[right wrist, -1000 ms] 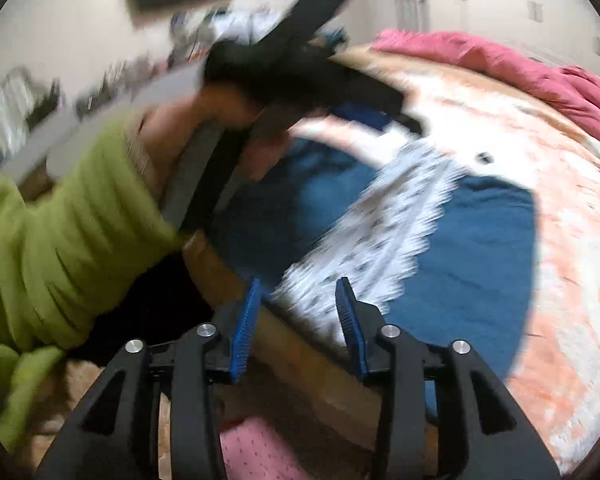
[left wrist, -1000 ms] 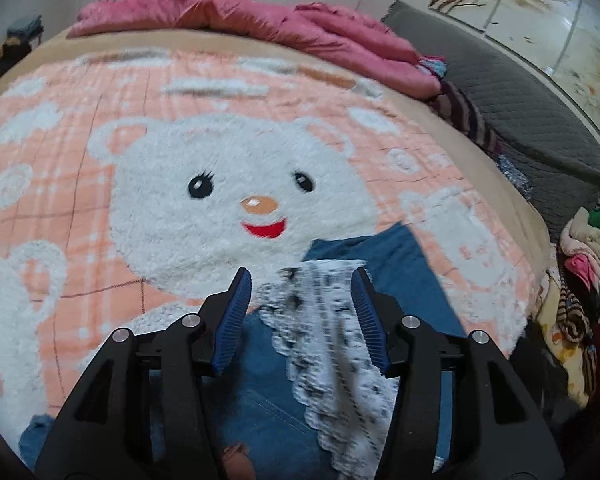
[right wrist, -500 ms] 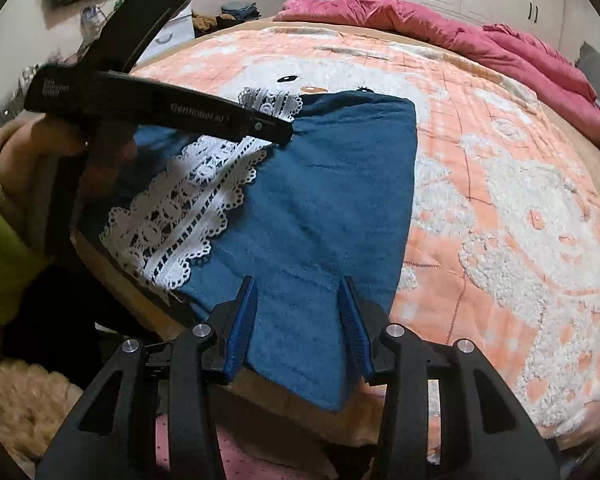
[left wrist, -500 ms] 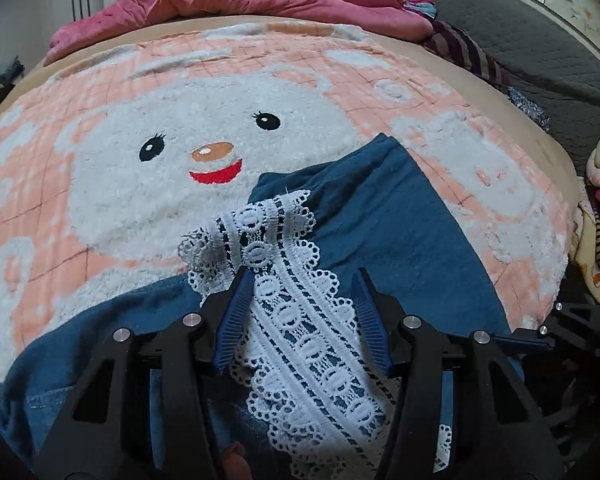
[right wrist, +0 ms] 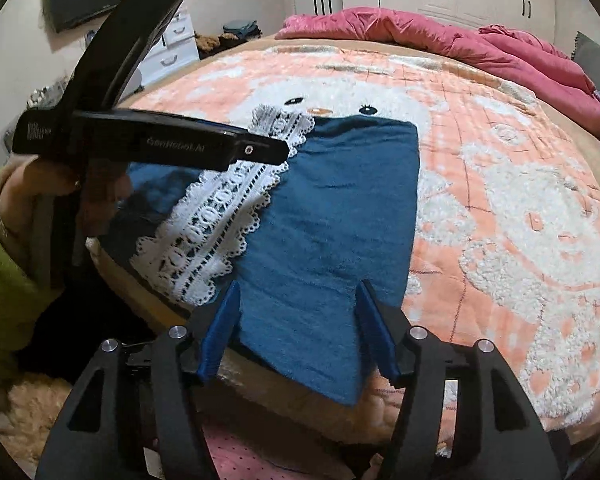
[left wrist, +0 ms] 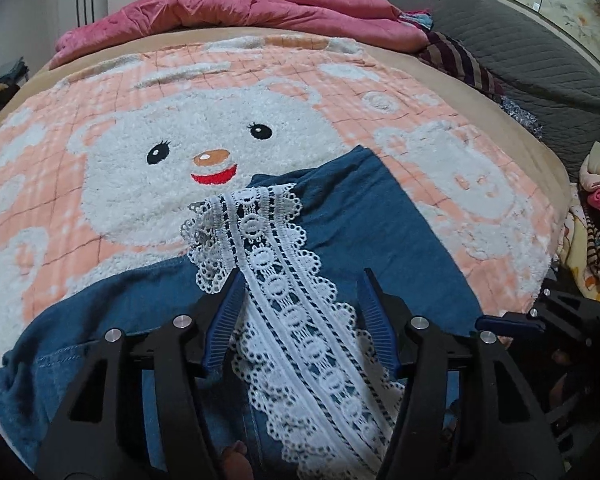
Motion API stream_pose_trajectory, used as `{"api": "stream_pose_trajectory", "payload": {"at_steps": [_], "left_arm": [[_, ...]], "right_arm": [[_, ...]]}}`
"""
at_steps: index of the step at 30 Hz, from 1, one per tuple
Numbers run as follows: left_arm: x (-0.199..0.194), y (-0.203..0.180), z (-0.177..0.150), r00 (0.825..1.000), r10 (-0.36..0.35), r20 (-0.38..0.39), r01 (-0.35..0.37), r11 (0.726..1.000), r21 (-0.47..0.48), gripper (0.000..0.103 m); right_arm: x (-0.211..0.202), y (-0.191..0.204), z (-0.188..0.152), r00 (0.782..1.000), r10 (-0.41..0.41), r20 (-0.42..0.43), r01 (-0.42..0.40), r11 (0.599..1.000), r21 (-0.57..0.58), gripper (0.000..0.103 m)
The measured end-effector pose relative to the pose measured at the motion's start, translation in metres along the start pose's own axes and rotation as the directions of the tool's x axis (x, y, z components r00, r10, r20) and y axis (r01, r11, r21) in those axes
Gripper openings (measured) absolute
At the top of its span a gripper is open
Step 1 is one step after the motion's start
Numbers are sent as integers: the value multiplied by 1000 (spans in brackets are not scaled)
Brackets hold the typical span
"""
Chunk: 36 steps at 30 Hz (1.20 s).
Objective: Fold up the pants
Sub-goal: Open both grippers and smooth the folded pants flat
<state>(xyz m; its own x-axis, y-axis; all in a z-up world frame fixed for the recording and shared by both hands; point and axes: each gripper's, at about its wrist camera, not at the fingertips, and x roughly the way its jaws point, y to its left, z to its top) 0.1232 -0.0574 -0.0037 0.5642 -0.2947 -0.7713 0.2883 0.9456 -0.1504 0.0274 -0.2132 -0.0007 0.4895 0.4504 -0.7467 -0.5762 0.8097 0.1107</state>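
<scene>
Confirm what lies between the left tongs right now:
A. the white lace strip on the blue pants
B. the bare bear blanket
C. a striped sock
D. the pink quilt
A. In the left wrist view the white lace strip running down the blue pants sits between the left tongs, whose jaws are opening and not pressing on it; the pink quilt lies far off at the head of the bed.

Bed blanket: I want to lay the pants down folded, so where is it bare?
The bear blanket is bare left of and beyond the blue pants, up to the pink quilt. A strip lies free to their right. Crowded: the near edge, with the pants, lace trim and both opening grippers.
</scene>
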Motion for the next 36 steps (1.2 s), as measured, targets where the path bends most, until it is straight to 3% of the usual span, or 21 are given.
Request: {"api": "stream_pose_trajectory", "payload": {"at_steps": [14, 24, 32, 36], "left_arm": [[-32, -2, -19, 999, 10, 30, -10, 1000, 4, 72], [-19, 16, -50, 994, 101, -42, -102, 995, -6, 74], [-38, 22, -55, 997, 76, 1, -76, 996, -47, 75], [-64, 31, -58, 994, 92, 51, -88, 993, -78, 84]], "right_arm": [[0, 13, 5, 1000, 7, 2, -7, 1000, -25, 70], [34, 32, -6, 988, 57, -142, -63, 997, -37, 76], [11, 35, 2, 995, 56, -78, -59, 997, -39, 77], [-4, 39, 13, 999, 48, -19, -49, 998, -41, 80]]}}
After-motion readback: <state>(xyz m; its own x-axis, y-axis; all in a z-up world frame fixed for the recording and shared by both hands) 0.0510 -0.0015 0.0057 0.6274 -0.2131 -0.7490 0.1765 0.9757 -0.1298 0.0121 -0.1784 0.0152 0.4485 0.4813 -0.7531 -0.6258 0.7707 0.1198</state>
